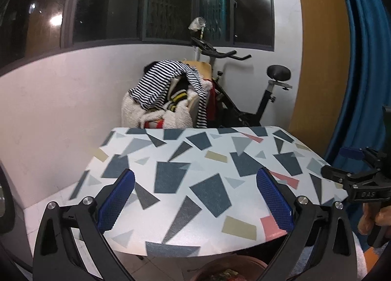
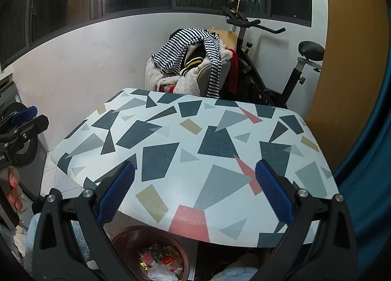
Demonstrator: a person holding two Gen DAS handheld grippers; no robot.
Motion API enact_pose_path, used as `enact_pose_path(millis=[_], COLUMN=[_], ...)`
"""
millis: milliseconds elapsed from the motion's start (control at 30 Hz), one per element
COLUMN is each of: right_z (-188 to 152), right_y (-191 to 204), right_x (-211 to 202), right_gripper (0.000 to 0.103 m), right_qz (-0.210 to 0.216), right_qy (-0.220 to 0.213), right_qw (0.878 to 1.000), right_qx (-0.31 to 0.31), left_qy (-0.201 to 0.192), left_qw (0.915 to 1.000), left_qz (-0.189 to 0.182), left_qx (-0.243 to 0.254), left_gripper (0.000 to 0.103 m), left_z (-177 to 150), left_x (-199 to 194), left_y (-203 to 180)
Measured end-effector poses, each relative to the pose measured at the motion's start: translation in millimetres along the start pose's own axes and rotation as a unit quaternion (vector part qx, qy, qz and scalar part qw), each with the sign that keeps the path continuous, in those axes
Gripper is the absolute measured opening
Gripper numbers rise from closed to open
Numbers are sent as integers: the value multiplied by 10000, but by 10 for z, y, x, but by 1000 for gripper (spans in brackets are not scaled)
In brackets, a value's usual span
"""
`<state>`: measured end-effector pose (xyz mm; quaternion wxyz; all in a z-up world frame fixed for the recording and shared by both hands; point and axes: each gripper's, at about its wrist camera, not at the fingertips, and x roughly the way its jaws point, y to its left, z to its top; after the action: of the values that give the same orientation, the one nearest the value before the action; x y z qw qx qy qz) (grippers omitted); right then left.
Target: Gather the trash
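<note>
The trash (image 2: 160, 260) sits in a round, dark reddish-brown bin (image 2: 122, 239) on the floor, tucked just under the near edge of the table (image 2: 171, 156). It is a loose heap: a crumpled clear plastic bag at the front, with red, green and gold wrappers behind it. Nothing in the pile has a clear long axis or points any one way; the bin's mouth faces straight up. From the left wrist view only the bin's far rim (image 1: 234, 260) peeks out below the tabletop.

The tabletop (image 1: 195, 171), white with grey, blue, pink and tan shards printed on it, has rounded corners, and its near edge overhangs the bin. Pale floor tiles show to the left of it, and a blue curtain (image 1: 361, 61) hangs close on the right.

The left gripper (image 1: 195, 198) hovers over the near part of the table, jaws spread wide, nothing between its blue pads. The right gripper (image 2: 194, 193) hangs likewise, wide apart and empty. Each is gripped by a hand (image 2: 14, 188) at the side.

Beyond the table stand a chair heaped with clothes (image 1: 166, 95) and an exercise bike (image 1: 244, 90), against the white wall beneath dark windows
</note>
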<state>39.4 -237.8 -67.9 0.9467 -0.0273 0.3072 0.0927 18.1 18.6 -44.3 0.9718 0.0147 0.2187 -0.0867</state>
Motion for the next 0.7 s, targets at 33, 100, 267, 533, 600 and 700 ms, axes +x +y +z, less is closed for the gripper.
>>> enact_pose_path(millis=[33,100,267,533,600,700], right_z=[11,27,63,93,99,112], right_y=[0,-3,7,23,25,25], right_x=[-17,-42,-107,-164,-162,-164], right_gripper=[97,97,97,97,97,97], right_qz=[-2,12,17,30,36,34], right_qy=[-17,-54,-149,-216,-220,-214], right_qw=[10000,10000,9999,9997,9997,9998], right_qx=[1,10,-16,-52,-51,-48], left_qy=[-23,-49,-155,-158,-154,-124], left_qw=[10000,10000,9997,9993,9994,9995], left_qz=[13,-21,133,299,259,230], left_qx=[24,25,98,181,185,162], left_gripper=[97,97,97,97,97,97], left_z=[12,26,61,79,80,84], left_x=[-12,-38,-100,-127,-129,-126], left_y=[-3,3,-27,-74,-80,-88])
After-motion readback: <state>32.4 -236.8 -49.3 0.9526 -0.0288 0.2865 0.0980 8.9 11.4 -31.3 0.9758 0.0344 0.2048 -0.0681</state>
